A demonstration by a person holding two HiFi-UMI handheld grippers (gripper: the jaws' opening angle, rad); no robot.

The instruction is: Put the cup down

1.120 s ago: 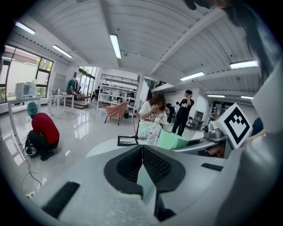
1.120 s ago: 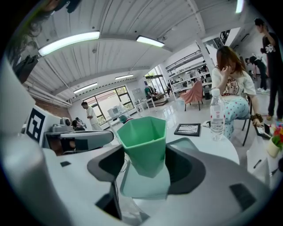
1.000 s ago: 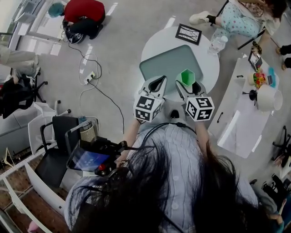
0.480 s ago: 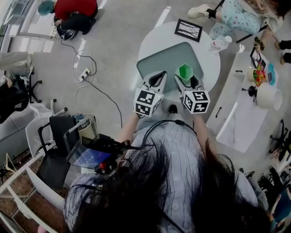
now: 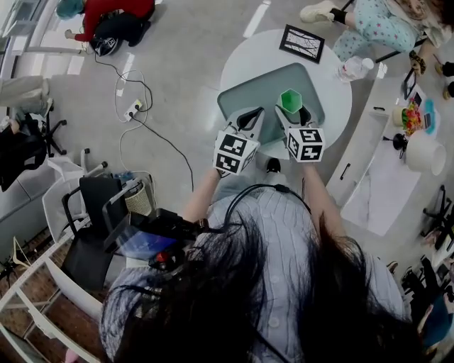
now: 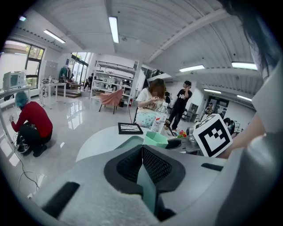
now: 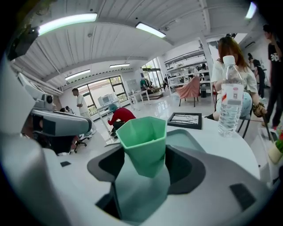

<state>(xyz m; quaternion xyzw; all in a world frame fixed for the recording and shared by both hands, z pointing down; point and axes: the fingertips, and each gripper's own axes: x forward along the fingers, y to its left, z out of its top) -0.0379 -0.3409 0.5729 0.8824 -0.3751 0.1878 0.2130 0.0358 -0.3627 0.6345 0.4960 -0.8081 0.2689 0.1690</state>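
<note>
A green hexagonal cup point(image 7: 143, 143) is clamped upright between the jaws of my right gripper point(image 7: 142, 170), held above the grey-green mat point(image 5: 264, 91) on the round white table point(image 5: 333, 88). From the head view the cup point(image 5: 289, 100) shows just ahead of the right gripper point(image 5: 292, 119). My left gripper point(image 5: 248, 122) hovers beside it to the left, over the mat's near edge. In the left gripper view its jaws point(image 6: 142, 165) are pressed together with nothing between them, and the cup point(image 6: 155, 139) appears beyond.
A black framed picture point(image 5: 301, 43) lies at the table's far side and a clear water bottle point(image 7: 230, 97) stands at its right edge. A person sits behind the table; another in red crouches on the floor point(image 5: 106, 21). A white side table point(image 5: 383, 177) stands to the right.
Both grippers have moved forward over the table, the right one carrying the cup further onto the mat. The jaws have kept their states.
</note>
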